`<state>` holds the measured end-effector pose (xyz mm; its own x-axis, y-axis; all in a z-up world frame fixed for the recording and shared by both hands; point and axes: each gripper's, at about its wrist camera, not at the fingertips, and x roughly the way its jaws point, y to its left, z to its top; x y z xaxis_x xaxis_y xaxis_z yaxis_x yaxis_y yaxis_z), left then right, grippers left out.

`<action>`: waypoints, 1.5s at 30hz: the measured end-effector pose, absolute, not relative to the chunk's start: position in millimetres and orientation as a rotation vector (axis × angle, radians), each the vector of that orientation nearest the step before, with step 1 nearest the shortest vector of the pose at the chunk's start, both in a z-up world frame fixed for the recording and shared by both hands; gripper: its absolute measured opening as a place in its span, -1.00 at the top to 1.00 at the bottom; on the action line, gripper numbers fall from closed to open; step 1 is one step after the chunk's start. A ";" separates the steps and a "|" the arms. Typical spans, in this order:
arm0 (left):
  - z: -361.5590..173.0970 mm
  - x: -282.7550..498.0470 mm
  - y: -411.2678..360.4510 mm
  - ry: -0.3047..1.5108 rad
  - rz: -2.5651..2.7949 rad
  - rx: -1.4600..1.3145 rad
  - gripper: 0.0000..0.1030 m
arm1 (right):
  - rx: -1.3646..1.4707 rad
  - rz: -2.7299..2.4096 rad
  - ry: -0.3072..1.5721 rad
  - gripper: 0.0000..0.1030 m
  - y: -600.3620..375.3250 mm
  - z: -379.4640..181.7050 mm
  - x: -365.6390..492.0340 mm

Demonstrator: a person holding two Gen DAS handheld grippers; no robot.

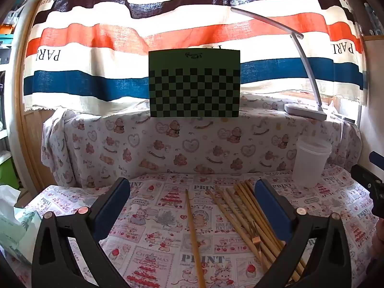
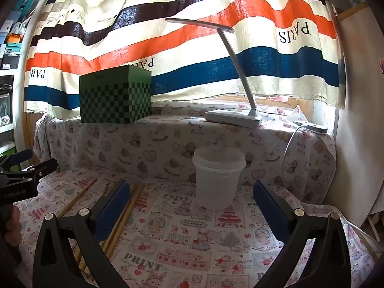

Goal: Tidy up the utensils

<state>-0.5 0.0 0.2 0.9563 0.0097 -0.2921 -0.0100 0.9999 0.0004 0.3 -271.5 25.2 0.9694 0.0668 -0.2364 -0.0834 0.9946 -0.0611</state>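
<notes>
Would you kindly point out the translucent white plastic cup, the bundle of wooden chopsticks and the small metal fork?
Translucent white plastic cup (image 2: 217, 182): right wrist view, front wall.
Bundle of wooden chopsticks (image 1: 242, 206): left wrist view, mid-length of the sticks.
Small metal fork (image 1: 255, 236): left wrist view, neck below the tines.

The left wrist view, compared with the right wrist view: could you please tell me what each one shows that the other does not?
Only the left wrist view shows a small metal fork lying on the bundle of chopsticks, and a tissue pack at the far left edge.

Only the right wrist view shows a white charger with its cable on the ledge, and the side face of the green checkered box.

Both show the open left gripper, the open right gripper, the translucent cup, the desk lamp and the striped curtain.
</notes>
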 end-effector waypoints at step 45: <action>0.7 -0.5 3.3 0.302 0.000 -0.007 -1.00 | -0.059 0.104 0.275 -1.00 -270.4 21.6 4.5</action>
